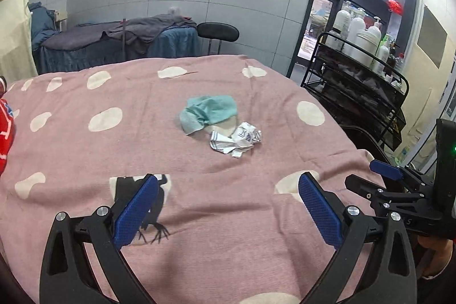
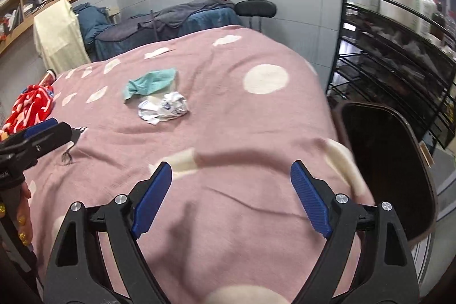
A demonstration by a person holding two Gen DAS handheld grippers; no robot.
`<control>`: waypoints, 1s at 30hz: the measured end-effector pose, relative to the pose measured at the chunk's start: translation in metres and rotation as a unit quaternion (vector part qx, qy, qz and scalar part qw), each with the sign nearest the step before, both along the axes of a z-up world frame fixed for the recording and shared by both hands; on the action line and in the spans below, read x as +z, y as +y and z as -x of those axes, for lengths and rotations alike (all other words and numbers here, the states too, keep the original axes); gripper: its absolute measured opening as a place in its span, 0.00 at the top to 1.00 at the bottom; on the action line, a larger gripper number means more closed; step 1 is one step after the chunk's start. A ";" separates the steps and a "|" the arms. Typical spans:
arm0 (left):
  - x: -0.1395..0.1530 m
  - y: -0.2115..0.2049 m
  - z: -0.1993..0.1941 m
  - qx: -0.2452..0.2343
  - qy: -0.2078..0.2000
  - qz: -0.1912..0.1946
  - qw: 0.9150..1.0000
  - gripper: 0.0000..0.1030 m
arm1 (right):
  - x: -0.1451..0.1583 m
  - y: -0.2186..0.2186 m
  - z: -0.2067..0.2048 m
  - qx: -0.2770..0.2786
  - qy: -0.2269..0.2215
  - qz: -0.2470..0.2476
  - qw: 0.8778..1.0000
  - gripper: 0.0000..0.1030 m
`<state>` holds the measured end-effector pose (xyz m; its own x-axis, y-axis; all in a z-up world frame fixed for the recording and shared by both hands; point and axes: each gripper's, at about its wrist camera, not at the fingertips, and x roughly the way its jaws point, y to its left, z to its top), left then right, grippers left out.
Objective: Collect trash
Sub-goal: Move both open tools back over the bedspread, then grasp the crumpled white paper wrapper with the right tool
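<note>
Left gripper: your left gripper [image 1: 228, 208] hangs over the near part of the pink blanket with cream dots [image 1: 85, 161]; its blue-padded tongs stand wide apart with nothing between them.
Right gripper: your right gripper [image 2: 230, 198] is over the near right part of the same blanket, tongs spread apart and empty. Its tips show at the right edge of the left wrist view.
Trash: the crumpled white paper wrapper with blue print [image 1: 238, 139] lies on the blanket, far of both grippers and well apart from them. It shows left of centre in the right wrist view [image 2: 165, 107].
Cloth: a teal crumpled cloth [image 1: 209, 111] lies just beyond the wrapper on its far left side, close to it; you cannot tell whether they touch.
Bin: a dark brown open bin [image 2: 384, 161] stands off the blanket's right edge, near your right gripper.
Left edge: a red and white patterned fabric [image 2: 30, 107] rests at the blanket's left side.
Right side: a black wire rack [image 1: 356, 93] holds white pump bottles [image 1: 362, 36].
</note>
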<state>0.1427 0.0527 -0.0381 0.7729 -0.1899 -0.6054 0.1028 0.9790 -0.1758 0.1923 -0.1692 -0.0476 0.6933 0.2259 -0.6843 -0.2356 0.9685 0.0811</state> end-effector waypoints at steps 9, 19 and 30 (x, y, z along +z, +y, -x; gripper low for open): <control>-0.007 0.035 -0.001 0.029 0.012 0.000 1.000 0.05 | 0.002 0.049 -0.042 0.049 0.040 -0.011 0.998 0.18; -0.013 0.046 -0.006 0.028 0.024 0.007 0.999 0.05 | -0.026 0.092 -0.116 0.084 0.154 -0.044 0.983 0.18; -0.017 0.049 -0.011 0.024 0.033 0.006 0.999 0.05 | -0.059 0.111 -0.166 0.054 0.222 -0.091 0.969 0.32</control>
